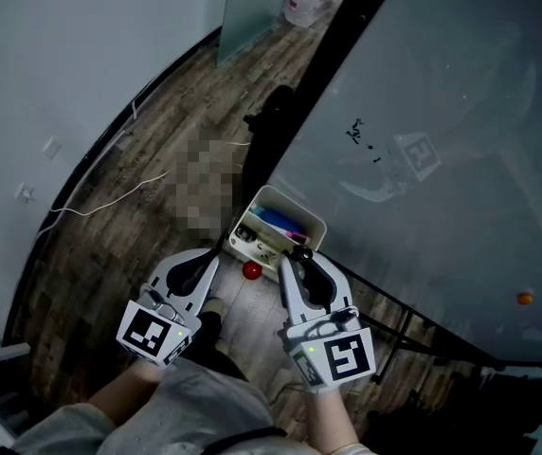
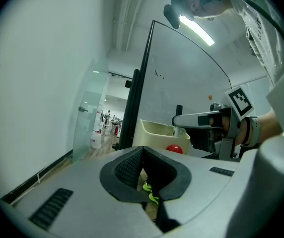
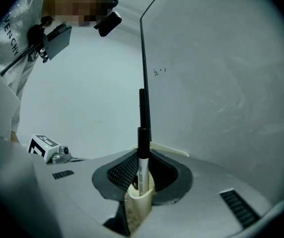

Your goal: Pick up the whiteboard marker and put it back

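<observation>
While the right claw (image 3: 142, 165) pinches the whiteboard marker (image 3: 143, 142) upright, cap up, left claw (image 2: 143, 155) closed, empty.

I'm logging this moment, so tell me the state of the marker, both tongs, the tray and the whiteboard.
marker: cap on, upright, gripped in the right tongs.
right tongs: shut on the marker.
left tongs: shut, empty.
tray: open-topped, pens inside.
whiteboard: mostly clean, a few black marks.

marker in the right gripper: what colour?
Black cap, white barrel: the marker shows best in the right gripper view.
</observation>
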{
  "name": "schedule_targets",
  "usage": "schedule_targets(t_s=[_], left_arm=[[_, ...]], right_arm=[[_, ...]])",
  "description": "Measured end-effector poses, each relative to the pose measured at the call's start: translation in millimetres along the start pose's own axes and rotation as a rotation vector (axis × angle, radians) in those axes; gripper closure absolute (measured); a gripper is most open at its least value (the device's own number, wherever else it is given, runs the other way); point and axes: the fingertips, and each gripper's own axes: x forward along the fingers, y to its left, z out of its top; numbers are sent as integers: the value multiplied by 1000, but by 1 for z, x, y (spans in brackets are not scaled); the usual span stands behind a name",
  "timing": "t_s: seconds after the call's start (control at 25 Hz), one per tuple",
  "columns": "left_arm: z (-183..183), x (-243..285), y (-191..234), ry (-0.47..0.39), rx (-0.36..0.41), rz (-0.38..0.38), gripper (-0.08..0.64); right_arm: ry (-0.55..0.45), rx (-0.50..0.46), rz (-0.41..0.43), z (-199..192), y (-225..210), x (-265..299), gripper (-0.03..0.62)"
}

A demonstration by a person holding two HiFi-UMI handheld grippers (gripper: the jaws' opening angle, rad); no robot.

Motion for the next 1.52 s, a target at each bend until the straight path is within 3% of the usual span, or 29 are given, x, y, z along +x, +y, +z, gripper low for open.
schedule_targets(t_s=[0.2,0.4,1.52], left_arm=[[-2,1,1,5,-8,4,545],[0,0,-1,2,-6,-1,545],[-7,-1,-15,15,-13,-51,545]], right_arm=[[40,-22,-34,-9,-7,-5,514],[6,-11,-20,-3,-2,-7,514],[42,4,-83,-22,-2,-34,512]])
